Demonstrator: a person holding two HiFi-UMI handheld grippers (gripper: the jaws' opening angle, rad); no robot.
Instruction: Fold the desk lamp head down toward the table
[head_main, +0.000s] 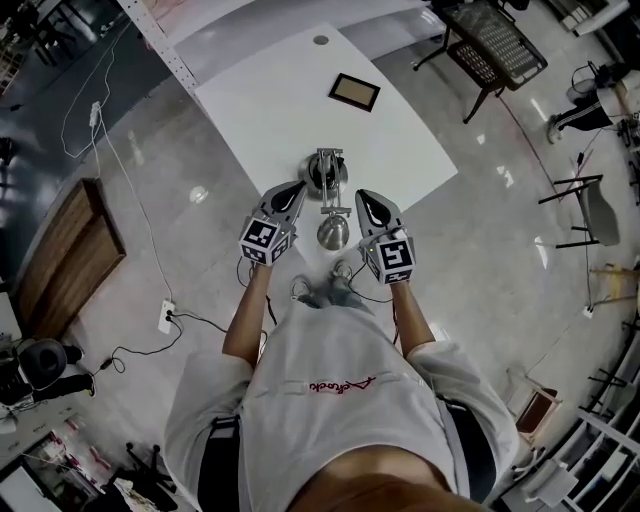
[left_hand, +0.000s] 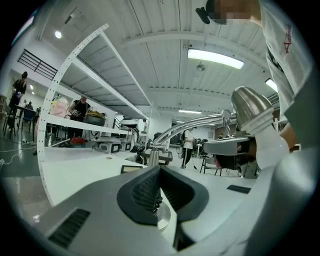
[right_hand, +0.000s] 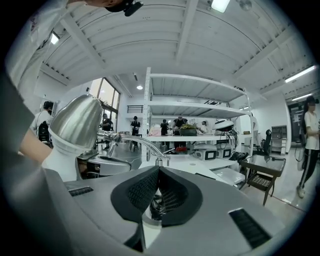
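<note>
A silver desk lamp stands on the white table (head_main: 270, 110). Its round base (head_main: 325, 170) is near the table's front edge. Its arm reaches toward me, and the metal head (head_main: 333, 232) hangs past the edge between my two grippers. My left gripper (head_main: 300, 189) is just left of the arm and my right gripper (head_main: 363, 196) just right of it, both shut with nothing in them. In the left gripper view the jaws (left_hand: 159, 169) are closed and the lamp head (left_hand: 251, 111) is up at the right. In the right gripper view the jaws (right_hand: 159, 169) are closed and the head (right_hand: 77, 122) is at the left.
A small dark picture frame (head_main: 354, 92) lies farther back on the table. A black chair (head_main: 495, 45) stands right of the table. A wooden board (head_main: 65, 255) and a power strip (head_main: 166, 316) with cables lie on the floor at left. White shelving (right_hand: 190, 107) with people stands behind.
</note>
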